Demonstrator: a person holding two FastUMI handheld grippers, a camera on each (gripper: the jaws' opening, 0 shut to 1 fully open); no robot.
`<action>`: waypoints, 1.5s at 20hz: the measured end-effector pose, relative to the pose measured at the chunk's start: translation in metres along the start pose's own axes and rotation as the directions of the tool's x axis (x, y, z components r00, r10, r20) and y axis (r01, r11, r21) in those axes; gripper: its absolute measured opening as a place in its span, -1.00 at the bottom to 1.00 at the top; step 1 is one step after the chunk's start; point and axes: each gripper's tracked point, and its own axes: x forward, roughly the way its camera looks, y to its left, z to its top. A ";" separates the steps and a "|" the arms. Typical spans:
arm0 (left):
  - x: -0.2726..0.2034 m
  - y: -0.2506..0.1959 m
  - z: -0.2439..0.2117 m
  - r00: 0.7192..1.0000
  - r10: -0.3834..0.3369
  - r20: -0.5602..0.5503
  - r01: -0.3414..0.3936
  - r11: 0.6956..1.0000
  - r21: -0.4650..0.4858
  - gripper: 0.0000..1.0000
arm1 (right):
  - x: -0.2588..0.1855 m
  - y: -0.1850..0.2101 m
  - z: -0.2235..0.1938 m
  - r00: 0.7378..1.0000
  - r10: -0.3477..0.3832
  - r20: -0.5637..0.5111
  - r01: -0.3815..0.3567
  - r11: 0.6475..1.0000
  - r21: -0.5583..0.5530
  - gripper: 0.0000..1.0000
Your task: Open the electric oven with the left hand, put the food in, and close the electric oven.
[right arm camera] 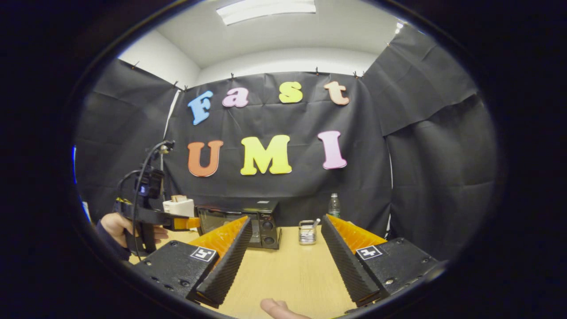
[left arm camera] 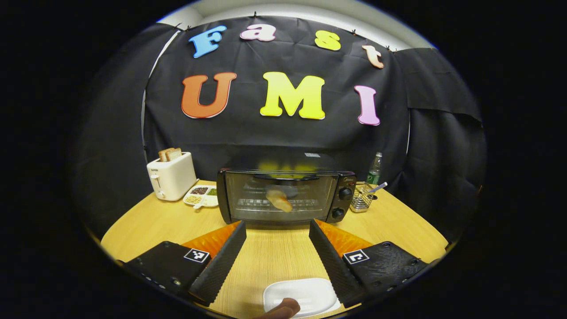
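The black electric oven [left arm camera: 283,195] stands at the back of the table with its glass door up and closed. A pale brown shape [left arm camera: 279,200] shows in the glass; I cannot tell whether it lies inside or is a reflection. My left gripper [left arm camera: 277,226] is open, short of the door and touching nothing. Under it, at the near edge, a white plate [left arm camera: 305,292] carries a brown sausage-like piece [left arm camera: 283,308]. My right gripper [right arm camera: 287,221] is open and empty above the table, right of the oven [right arm camera: 266,230]. A hand holds the left gripper [right arm camera: 186,223] before the oven.
A white toaster [left arm camera: 172,175] with bread slices stands at the back left, beside a divided dish [left arm camera: 201,195] of beans. Right of the oven are a wire basket [left arm camera: 362,197] with a utensil and a bottle [left arm camera: 374,170]. A rounded pinkish tip [right arm camera: 277,308] shows at the bottom edge.
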 end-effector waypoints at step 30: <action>-0.262 0.031 0.061 0.944 0.052 0.326 -0.074 0.996 0.056 0.90 | -0.095 0.060 0.101 0.996 -0.017 0.083 0.017 1.000 -0.007 1.00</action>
